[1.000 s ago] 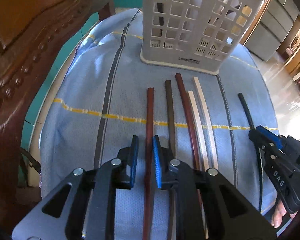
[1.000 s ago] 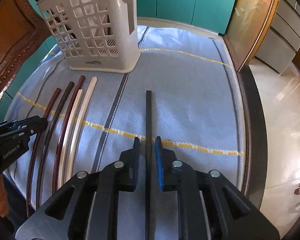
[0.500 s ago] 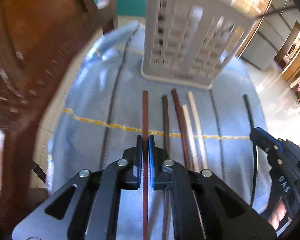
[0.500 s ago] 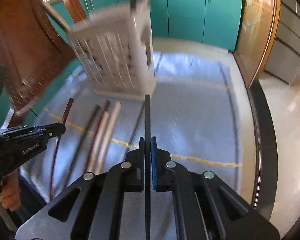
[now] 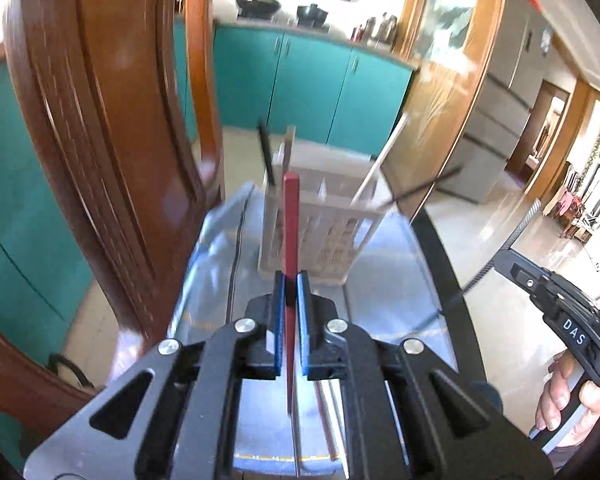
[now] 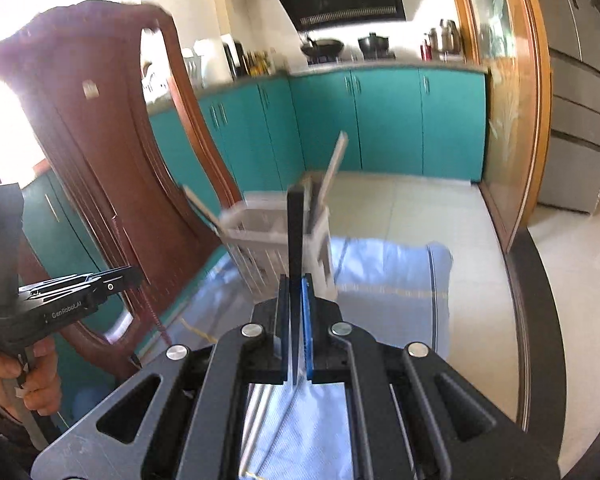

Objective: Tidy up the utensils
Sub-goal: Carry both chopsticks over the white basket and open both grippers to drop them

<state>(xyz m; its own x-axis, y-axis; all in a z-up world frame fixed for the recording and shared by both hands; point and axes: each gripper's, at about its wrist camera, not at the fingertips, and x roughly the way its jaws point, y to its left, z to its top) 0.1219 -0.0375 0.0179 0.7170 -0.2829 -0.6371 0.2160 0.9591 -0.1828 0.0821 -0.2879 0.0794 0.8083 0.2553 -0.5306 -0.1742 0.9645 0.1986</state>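
Left gripper (image 5: pixel 291 280) clamps red chopstick (image 5: pixel 290 216), white basket (image 5: pixel 320 236) blurred

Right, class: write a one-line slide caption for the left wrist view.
Left claw shut on a red chopstick, raised toward the white slotted plastic basket.

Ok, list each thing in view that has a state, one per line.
Left claw: shut on the red-brown chopstick, lifted.
Red-brown chopstick: gripped, off the cloth, tip towards the basket.
Right claw: shut on the black chopstick, lifted.
Black chopstick: gripped, raised, tip towards the basket.
White slotted plastic basket: upright on the blue cloth, some sticks already inside.
Blue cloth: spread flat on the table.
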